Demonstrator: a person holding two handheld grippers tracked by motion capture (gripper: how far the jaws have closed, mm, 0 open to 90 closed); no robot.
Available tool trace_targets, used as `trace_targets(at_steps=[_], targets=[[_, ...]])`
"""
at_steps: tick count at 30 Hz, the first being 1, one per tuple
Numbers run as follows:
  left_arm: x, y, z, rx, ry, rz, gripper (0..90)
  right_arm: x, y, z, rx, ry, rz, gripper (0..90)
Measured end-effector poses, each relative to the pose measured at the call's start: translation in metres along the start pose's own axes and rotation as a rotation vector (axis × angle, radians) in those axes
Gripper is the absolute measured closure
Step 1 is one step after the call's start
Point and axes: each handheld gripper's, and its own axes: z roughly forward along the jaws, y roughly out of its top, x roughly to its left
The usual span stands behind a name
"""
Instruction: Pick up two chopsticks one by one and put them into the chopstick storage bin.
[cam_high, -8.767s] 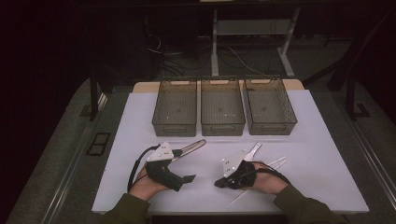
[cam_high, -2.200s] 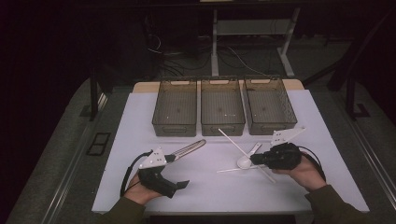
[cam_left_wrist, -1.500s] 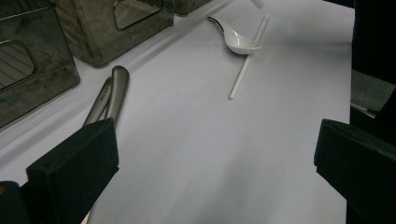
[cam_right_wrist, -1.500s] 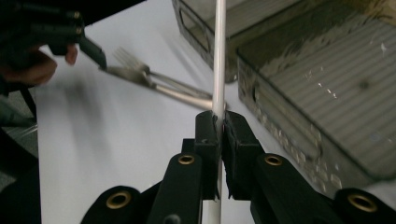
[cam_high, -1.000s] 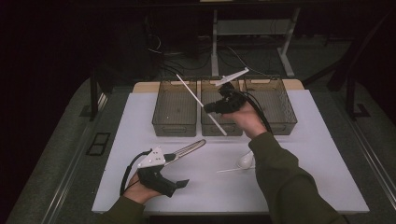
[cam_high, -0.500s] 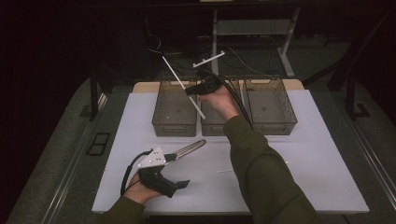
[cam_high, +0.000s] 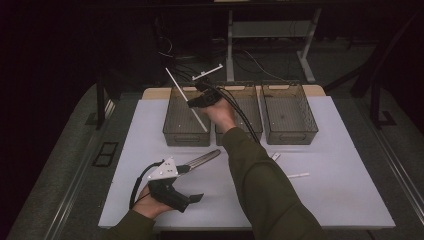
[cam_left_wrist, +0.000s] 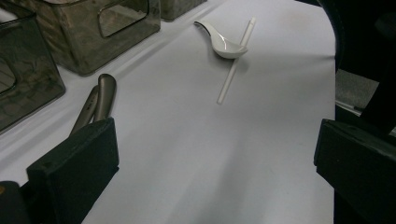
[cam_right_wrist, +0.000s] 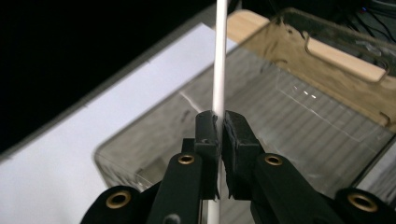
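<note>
Table (cam_high: 150, 130): three smoked bins along the far edge; the left bin (cam_high: 186, 117) looks like the drop target. Right hand-held gripper (cam_right_wrist: 218, 122) sits above it, jaws clamped tight on a white chopstick (cam_right_wrist: 219, 56), pinched near mid-length and tilted. To place it well: line the stick up with the bin's long axis, lower until the bottom tip is inside the walls, then release. Don't drop from height, it may bounce out. Left hand-held gripper (cam_high: 192, 199) rests on the table, jaws wide apart and empty. White spoon (cam_left_wrist: 219, 41) and second chopstick (cam_left_wrist: 236, 63) are left on the table.

white spoon (cam_left_wrist: 223, 43), metal handles (cam_left_wrist: 95, 103), right bin (cam_high: 288, 111)
</note>
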Motion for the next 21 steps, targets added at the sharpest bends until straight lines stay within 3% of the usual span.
trace_targets(at_steps=[9, 13, 17, 21], targets=[[0.000, 0.000, 0.000, 0.003, -0.007, 0.001, 0.0, 0.001, -0.018, 0.027, 0.079, -0.021, -0.002, 84.2], [0.000, 0.000, 0.000, 0.011, -0.010, 0.006, 0.0, 0.002, -0.024, 0.036, 0.124, -0.062, -0.020, 83.3], [0.000, -0.001, 0.001, 0.012, -0.010, 0.004, 0.0, -0.001, -0.027, 0.036, 0.139, -0.059, -0.022, 72.8], [0.000, -0.001, 0.000, 0.011, -0.008, 0.005, 0.0, -0.005, -0.031, 0.026, 0.104, -0.043, -0.008, 64.0]])
